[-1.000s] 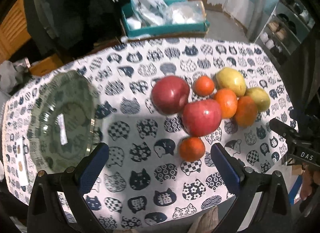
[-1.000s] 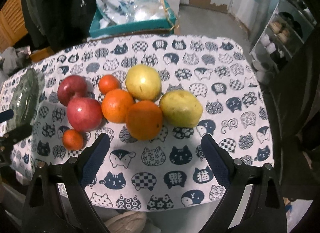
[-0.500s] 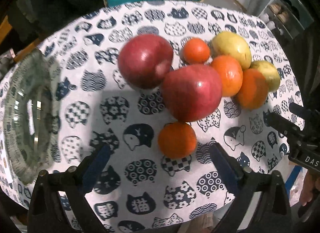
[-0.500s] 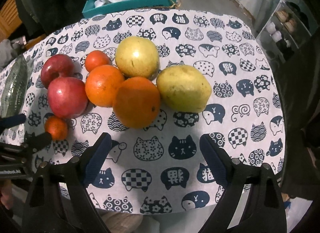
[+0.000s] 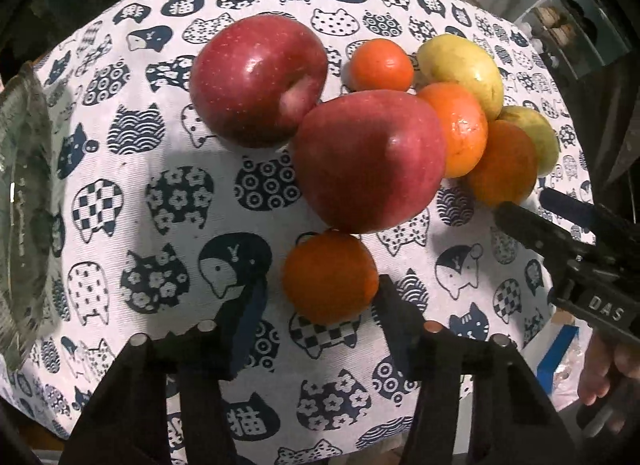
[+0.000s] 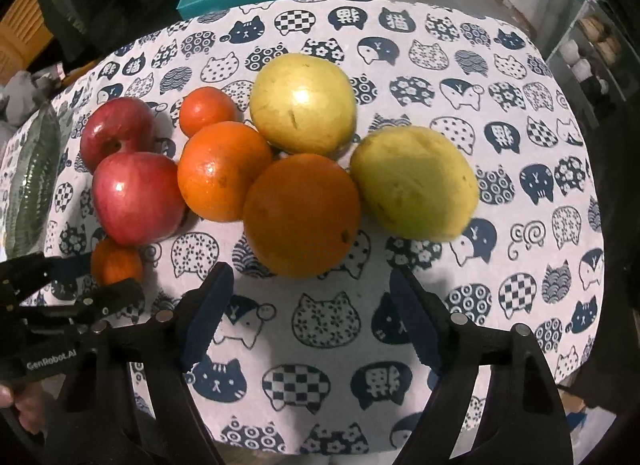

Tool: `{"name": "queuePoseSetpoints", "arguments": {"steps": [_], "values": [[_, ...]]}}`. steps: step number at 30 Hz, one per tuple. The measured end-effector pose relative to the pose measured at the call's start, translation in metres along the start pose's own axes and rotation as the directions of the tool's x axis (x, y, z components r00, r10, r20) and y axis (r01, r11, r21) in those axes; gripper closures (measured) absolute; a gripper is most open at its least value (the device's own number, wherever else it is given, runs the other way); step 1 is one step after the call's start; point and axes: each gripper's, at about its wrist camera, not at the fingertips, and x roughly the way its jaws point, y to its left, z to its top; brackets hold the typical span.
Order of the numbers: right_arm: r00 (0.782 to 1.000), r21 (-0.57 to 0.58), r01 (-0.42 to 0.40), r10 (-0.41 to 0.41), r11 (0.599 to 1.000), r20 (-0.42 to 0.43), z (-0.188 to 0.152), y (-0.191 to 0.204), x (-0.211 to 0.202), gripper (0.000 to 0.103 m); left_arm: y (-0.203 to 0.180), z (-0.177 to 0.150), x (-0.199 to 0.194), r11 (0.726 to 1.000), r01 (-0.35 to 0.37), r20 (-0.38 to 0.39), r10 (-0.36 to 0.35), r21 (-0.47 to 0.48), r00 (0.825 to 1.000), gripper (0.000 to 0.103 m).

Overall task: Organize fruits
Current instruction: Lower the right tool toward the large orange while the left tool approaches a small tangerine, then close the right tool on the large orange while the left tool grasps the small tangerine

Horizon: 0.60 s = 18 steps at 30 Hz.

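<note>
The left gripper points steeply down at the small tangerine nearest the table's front edge. Its jaws are closing, with the tangerine between them: the right finger meets the fruit's flank, while a thin gap still shows beside the blue pad on the left. Just ahead of that claw, touching the tangerine's far side, sits a red apple, with a second red apple ahead and to the left. Open cloth lies to the claw's left as far as the glass plate at the table's left edge.

The right gripper hangs over bare tablecloth, its jaws closing with nothing between them. Directly ahead of its fingertips is the large orange, pressed against a smaller orange to the left, a yellow-green pear to the right and another pear beyond. A second small tangerine lies further off. To this claw's right the cloth runs free to the table's rounded edge; behind the fingers only a narrow strip remains before the front edge.
</note>
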Motion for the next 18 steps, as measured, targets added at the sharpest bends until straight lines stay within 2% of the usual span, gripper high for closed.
{"name": "queuePoseSetpoints", "arguments": {"steps": [1, 2, 6, 10, 18], "values": [[1.0, -0.001, 0.0, 0.0, 1.0, -0.002, 0.002, 0.001, 0.002, 0.021, -0.004, 0.003, 0.003, 1.0, 0.01, 0.0, -0.01, 0.0, 1.0, 0.056], [1.0, -0.001, 0.0, 0.0, 1.0, -0.005, 0.004, 0.002, 0.004, 0.021, -0.003, 0.004, 0.004, 1.0, 0.015, 0.0, -0.015, 0.001, 1.0, 0.058], [1.0, -0.002, -0.012, 0.012, 1.0, -0.022, 0.012, 0.004, 0.012, 0.026, -0.003, 0.004, 0.004, 1.0, 0.013, 0.005, -0.013, 0.01, 1.0, 0.058], [0.999, -0.011, -0.002, 0.001, 1.0, -0.042, 0.019, 0.008, 0.021, 0.03, 0.002, 0.005, -0.004, 0.999, -0.021, 0.036, 0.02, 0.03, 0.999, 0.059], [0.999, -0.031, 0.017, -0.019, 0.999, -0.046, 0.026, 0.01, 0.03, 0.032, 0.02, 0.007, -0.019, 1.0, -0.029, 0.081, 0.029, 0.006, 0.996, 0.059]]}}
